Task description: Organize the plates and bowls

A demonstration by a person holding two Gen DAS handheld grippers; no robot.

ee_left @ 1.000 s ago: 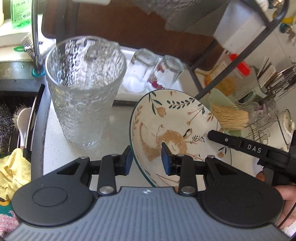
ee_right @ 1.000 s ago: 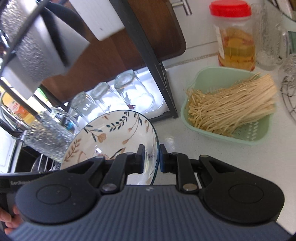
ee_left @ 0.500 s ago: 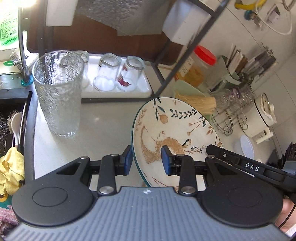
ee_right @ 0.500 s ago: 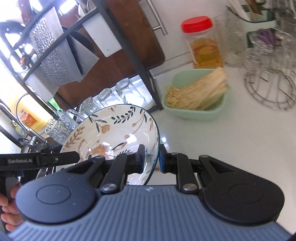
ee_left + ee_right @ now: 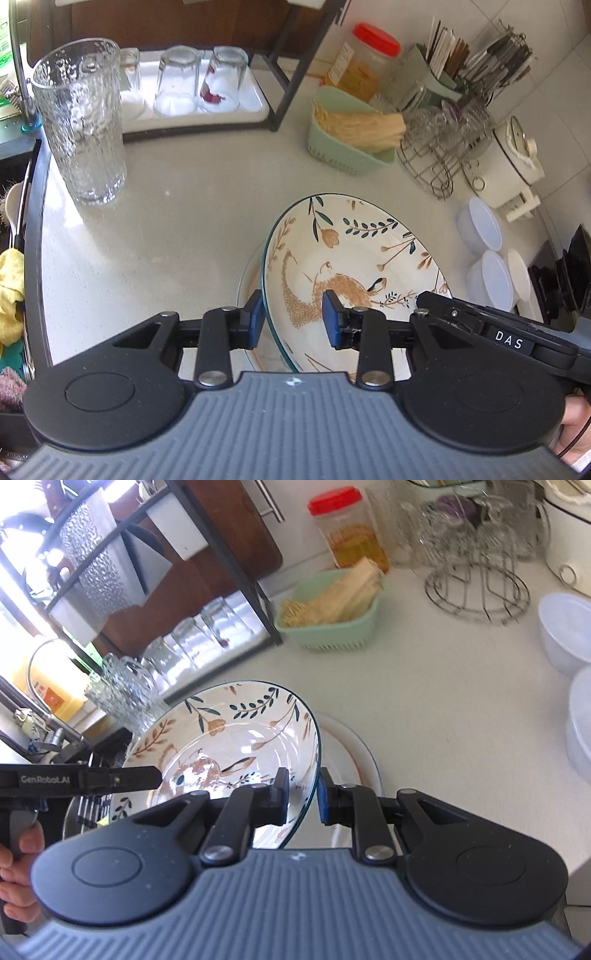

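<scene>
A floral-patterned ceramic bowl (image 5: 354, 266) is gripped at opposite rims by the left gripper (image 5: 293, 319) and right gripper (image 5: 303, 795), largely hiding a pale plate (image 5: 351, 753) beneath.

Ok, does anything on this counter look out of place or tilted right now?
Only the patterned bowl: it is tilted on edge, clamped at its rim by the left gripper and right gripper, above a plate on the counter. Nothing looks spilled or broken.
</scene>
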